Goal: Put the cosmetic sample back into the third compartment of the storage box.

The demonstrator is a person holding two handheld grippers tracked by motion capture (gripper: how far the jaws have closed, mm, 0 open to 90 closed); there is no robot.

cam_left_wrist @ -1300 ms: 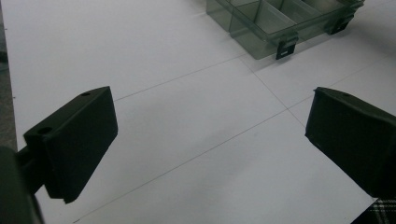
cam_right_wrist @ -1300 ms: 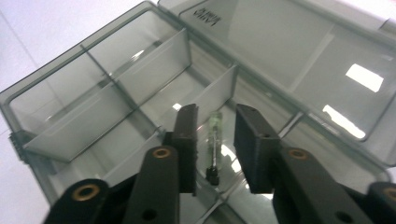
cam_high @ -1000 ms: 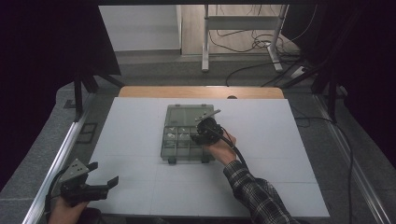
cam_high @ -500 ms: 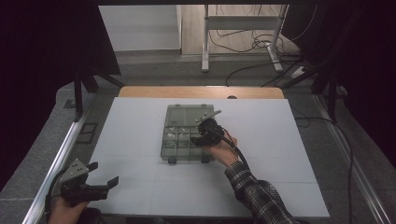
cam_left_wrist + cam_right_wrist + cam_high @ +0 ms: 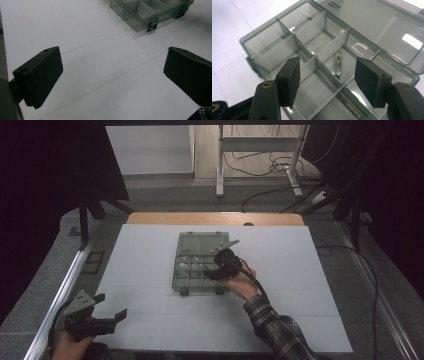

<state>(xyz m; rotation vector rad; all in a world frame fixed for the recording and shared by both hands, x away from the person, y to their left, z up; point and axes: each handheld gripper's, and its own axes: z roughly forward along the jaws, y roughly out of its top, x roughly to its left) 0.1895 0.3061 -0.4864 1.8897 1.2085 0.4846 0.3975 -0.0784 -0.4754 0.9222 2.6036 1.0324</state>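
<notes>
A smoky clear compartment box (image 5: 187,270) lies open in the middle of the white table, its lid (image 5: 200,242) folded back on the far side. My right gripper (image 5: 216,271) hovers over the box's right half, open and holding nothing. In the right gripper view it (image 5: 327,81) stands above the dividers (image 5: 332,46), and a small greenish rod-like part (image 5: 338,62) lies in one compartment just beyond the jaws. My left gripper (image 5: 111,314) rests open near the table's near-left corner. In the left gripper view it (image 5: 112,72) looks across bare table toward the box (image 5: 150,10).
The white table top (image 5: 150,260) has a wooden strip (image 5: 215,218) along its far edge and metal rails at both sides. Beyond it stand a desk frame (image 5: 260,150) and loose cables on the floor. A plaid sleeve (image 5: 277,330) comes in at the bottom.
</notes>
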